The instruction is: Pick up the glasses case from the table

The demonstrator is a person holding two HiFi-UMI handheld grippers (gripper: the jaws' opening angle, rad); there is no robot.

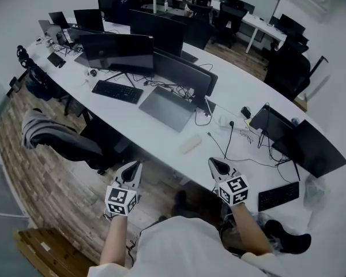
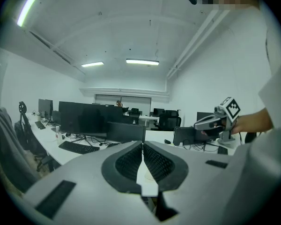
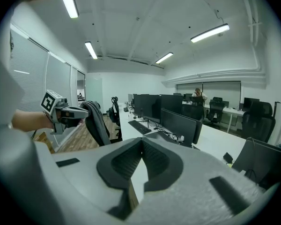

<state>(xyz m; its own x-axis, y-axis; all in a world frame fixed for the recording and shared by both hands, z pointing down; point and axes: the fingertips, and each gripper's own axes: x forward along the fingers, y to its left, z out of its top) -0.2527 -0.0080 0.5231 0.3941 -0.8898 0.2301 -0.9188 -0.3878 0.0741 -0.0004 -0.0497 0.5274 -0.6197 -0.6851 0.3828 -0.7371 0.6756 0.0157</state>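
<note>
The pick-up has not begun in any visible way. The pale oblong glasses case lies untouched on the long white table, near its front edge. It sits at about 2 o'clock from the left gripper and 11 o'clock from the right gripper, apart from both. Each gripper has its jaws pressed together with nothing between them, so reaching, opening, closing on the case and lifting all remain. From big to small, there is one long table, at least six dark monitors on it, one chair draped in grey at 9 o'clock in the head view, one closed grey laptop, two plainly seen keyboards, two grippers, and one glasses case.
</note>
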